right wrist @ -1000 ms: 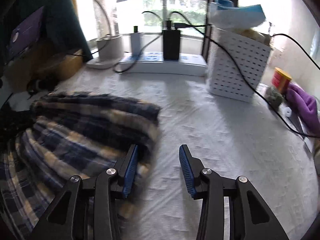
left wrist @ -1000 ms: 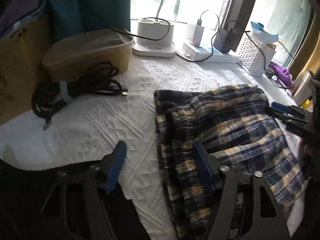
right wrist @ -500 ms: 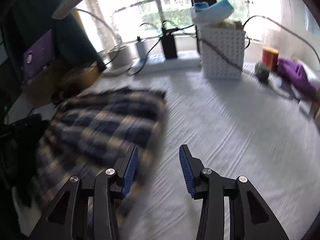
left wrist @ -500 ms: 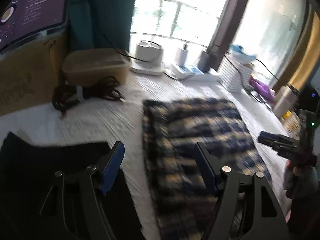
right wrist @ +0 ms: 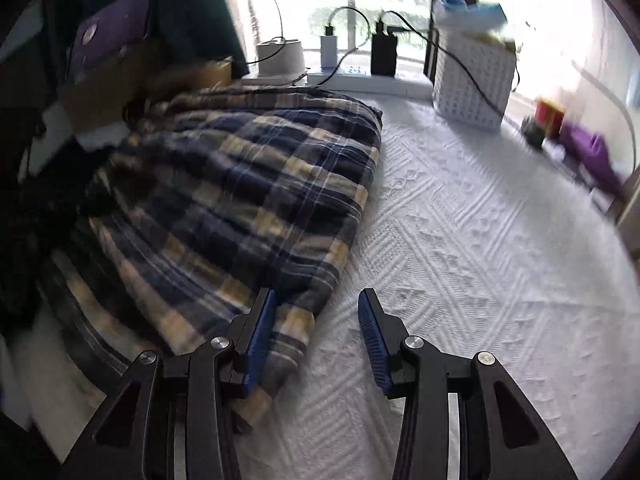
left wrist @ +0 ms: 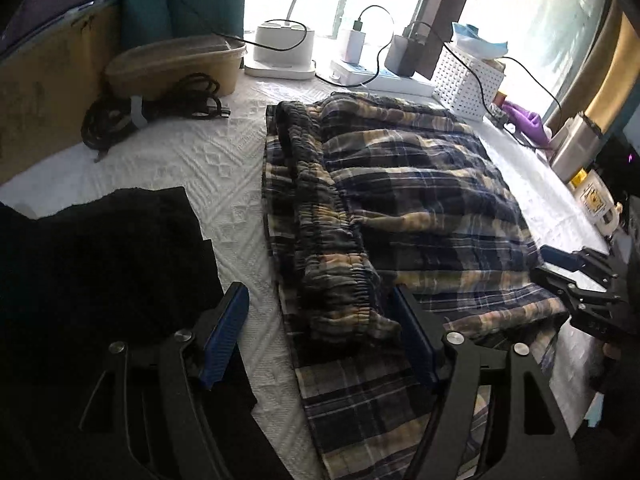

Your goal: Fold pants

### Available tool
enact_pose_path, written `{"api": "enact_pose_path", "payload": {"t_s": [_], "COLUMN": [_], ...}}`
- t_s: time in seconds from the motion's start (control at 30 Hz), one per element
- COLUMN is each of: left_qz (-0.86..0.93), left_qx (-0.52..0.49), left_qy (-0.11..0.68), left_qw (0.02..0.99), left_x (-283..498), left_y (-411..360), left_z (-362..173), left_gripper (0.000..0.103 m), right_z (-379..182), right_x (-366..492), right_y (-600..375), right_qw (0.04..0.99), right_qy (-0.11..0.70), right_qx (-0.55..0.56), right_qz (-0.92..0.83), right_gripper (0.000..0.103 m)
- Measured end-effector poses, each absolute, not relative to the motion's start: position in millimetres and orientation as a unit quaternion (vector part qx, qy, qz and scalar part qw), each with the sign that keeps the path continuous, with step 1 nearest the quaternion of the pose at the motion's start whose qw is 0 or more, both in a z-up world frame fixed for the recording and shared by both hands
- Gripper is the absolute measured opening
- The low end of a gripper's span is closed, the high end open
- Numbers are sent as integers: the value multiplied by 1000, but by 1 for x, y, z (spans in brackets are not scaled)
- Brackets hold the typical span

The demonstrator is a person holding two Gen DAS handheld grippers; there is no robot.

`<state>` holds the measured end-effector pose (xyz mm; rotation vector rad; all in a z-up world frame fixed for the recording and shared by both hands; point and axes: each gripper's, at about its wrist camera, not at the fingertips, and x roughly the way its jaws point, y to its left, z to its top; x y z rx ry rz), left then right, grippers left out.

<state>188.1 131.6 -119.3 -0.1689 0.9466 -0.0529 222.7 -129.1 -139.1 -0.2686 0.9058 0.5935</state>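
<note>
The plaid pants [left wrist: 400, 184] lie folded on the white textured cloth [left wrist: 208, 160], with the gathered elastic waistband [left wrist: 320, 216] running along their left side. My left gripper [left wrist: 320, 336] hovers open over the near end of that waistband; one finger is above the cloth and the other beside the plaid fabric. In the right wrist view the pants [right wrist: 240, 184] fill the left half. My right gripper [right wrist: 316, 336] is open at their near right corner, and the fabric edge lies by its left finger without being pinched. The right gripper [left wrist: 568, 276] also shows in the left wrist view.
A black garment [left wrist: 100, 260] lies at the near left. At the back are a coiled black cable [left wrist: 152, 108], a beige tub [left wrist: 176, 64], a power strip with chargers [left wrist: 380, 76] and a white basket [left wrist: 468, 80]. A mug [left wrist: 600, 204] and a purple item [left wrist: 524, 116] stand at the right.
Both views have drawn back toward the near side, so more of the pants shows. The black garment has come into the left view. Neither pair of jaws has changed width.
</note>
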Motion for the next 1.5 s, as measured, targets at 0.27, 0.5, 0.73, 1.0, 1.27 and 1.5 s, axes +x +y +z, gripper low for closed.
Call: {"api": "enact_pose_path", "payload": {"t_s": [0.27, 0.5, 0.73, 1.0, 1.27, 1.5], "left_qz": [-6, -18, -25, -63, -73, -77], "left_qx": [-72, -90, -111, -149, -156, -129], "left_qy": [455, 446, 456, 451, 440, 448], "left_qw": [888, 890, 883, 878, 881, 881], "left_x": [180, 160, 149, 153, 172, 165], "left_y": [134, 131, 129, 129, 126, 117], "left_z": [-114, -104, -112, -117, -119, -118], "left_gripper": [73, 73, 73, 73, 73, 23], "right_z": [-139, -128, -136, -144, -145, -140], "right_x": [219, 214, 207, 208, 210, 203], "right_y": [-155, -181, -168, -166, -160, -155], "right_qw": [862, 849, 826, 793, 798, 810], "right_qy": [431, 450, 470, 482, 474, 467], "right_qx": [-146, -36, 36, 124, 116, 69], "right_qz": [224, 275, 308, 352, 355, 349], "right_gripper": [44, 44, 44, 44, 32, 8]}}
